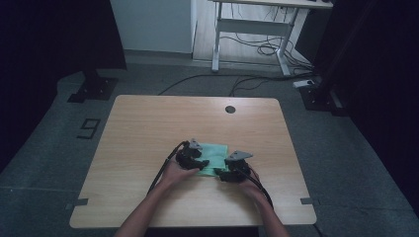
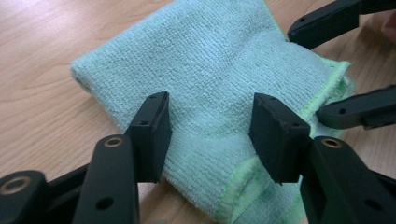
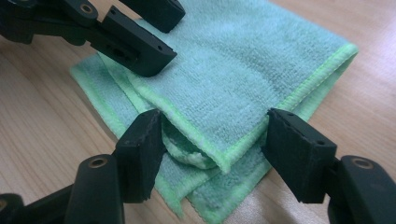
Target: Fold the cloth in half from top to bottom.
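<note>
A folded green cloth is laid flat on the wooden table, near the middle of its near half. The fabric is a light mint terry, hemmed with a brighter green stitched edge. Several layers are stacked, their corners offset and slightly fanned; one inner layer is curled under the top fold.

A wooden table, with a white desk and cables beyond.

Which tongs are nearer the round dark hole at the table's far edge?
Left. The left tongs sit over the folded green terry cloth, closer to the hole; the right tongs sit at its near right corner.
</note>
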A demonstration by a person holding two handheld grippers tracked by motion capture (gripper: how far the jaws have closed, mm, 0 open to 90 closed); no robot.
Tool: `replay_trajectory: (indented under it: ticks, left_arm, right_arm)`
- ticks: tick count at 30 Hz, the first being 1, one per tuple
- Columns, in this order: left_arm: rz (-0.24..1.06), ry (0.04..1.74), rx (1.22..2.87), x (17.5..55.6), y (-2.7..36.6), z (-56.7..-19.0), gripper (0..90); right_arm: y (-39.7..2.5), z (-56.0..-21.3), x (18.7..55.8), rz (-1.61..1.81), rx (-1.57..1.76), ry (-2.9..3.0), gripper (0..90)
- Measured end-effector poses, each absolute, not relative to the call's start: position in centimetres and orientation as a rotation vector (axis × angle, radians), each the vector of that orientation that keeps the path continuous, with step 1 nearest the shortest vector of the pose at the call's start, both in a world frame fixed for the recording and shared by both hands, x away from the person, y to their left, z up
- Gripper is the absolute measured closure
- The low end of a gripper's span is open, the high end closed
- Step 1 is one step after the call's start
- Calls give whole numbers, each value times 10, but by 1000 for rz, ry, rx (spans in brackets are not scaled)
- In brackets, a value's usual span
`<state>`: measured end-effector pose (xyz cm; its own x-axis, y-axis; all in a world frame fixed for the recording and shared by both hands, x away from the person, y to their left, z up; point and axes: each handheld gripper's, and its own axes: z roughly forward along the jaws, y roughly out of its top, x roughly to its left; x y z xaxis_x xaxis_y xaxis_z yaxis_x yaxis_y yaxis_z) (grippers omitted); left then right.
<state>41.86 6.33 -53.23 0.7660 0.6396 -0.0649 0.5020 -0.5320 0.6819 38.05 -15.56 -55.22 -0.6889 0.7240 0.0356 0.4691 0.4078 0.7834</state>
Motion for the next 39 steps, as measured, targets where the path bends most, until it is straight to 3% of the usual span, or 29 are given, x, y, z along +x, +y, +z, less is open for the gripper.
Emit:
replay_trajectory:
  ticks: [11, 25, 39]
  left_arm:
    - [323, 849, 2173, 406, 69, -506, 435]
    - [326, 863, 2086, 387, 91, -498, 408]
    - [343, 868, 2035, 344, 125, -500, 400]
  right_arm:
    - [-158, -537, 366, 1225, 995, 2283, 349]
    - [-168, -534, 354, 1293, 1026, 2209, 352]
    - [-190, -532, 326, 1323, 1056, 2152, 357]
